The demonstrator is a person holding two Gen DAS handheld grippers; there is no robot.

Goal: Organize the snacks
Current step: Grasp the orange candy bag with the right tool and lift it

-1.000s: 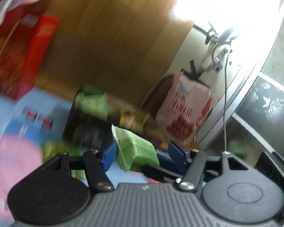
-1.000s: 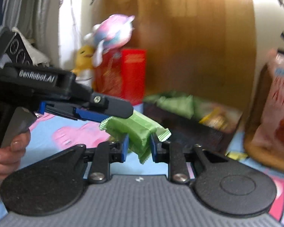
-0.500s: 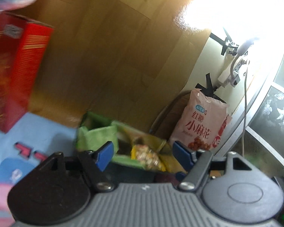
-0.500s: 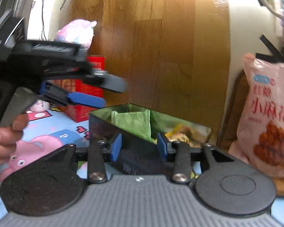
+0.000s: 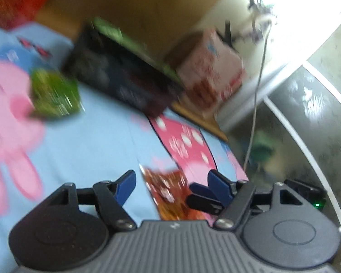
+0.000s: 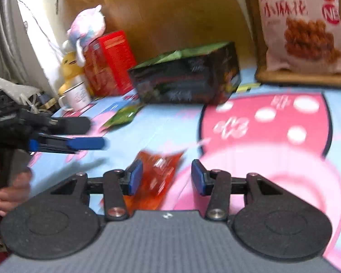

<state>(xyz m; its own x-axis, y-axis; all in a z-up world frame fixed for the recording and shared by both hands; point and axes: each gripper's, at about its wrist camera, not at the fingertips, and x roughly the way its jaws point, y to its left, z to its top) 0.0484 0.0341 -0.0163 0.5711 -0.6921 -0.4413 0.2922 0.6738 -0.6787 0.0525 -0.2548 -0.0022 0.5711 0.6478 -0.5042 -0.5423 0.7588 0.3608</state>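
Right hand-held gripper (image 6: 167, 177) gapes over the orange packet (image 6: 155, 177); left hand-held gripper (image 5: 171, 187), open too, crowds in and could knock it.

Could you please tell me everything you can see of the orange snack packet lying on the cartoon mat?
The orange snack packet is a flat, shiny foil-like pouch with a blurred printed pattern. It lies flat on the cartoon mat, well in front of the dark box. The right gripper hovers with open jaws either side of it; contact is unclear.
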